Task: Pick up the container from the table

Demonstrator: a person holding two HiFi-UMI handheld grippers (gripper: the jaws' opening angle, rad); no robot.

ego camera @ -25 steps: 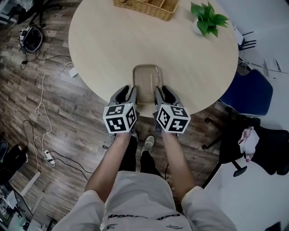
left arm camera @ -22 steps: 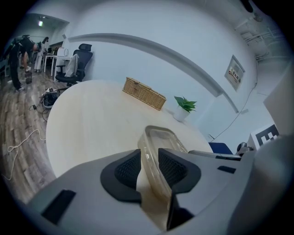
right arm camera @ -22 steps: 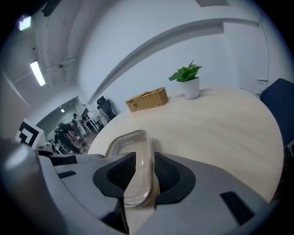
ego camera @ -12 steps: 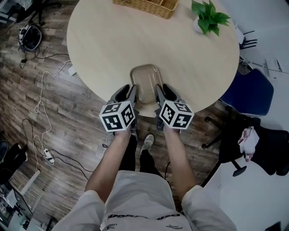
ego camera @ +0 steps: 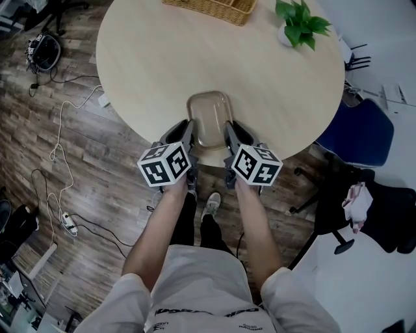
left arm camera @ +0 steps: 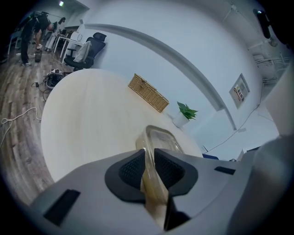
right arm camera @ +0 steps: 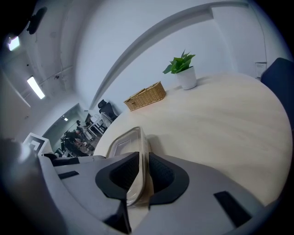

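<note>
A clear, shallow plastic container [ego camera: 208, 118] lies at the near edge of the round beige table [ego camera: 156, 62]. My left gripper [ego camera: 189, 129] is at its left rim and my right gripper [ego camera: 228, 129] at its right rim. Seen from the left gripper [left arm camera: 149, 159], the jaws are closing, and the container's wall [left arm camera: 161, 137] stands between the black pads, which touch it. From the right gripper [right arm camera: 143, 170], closing jaws likewise have the container's rim [right arm camera: 127, 141] between their pads, which press on it.
A wicker basket [ego camera: 211, 10] and a potted green plant [ego camera: 299, 26] stand at the table's far side. A blue chair [ego camera: 361, 133] is at the right. Cables [ego camera: 62, 143] trail over the wooden floor on the left. The person's legs are below the table edge.
Both grippers have rolled a little, their marker cubes tipping outward. Both pairs of jaws have narrowed onto the container's side rims. The hands have stayed where they were.
</note>
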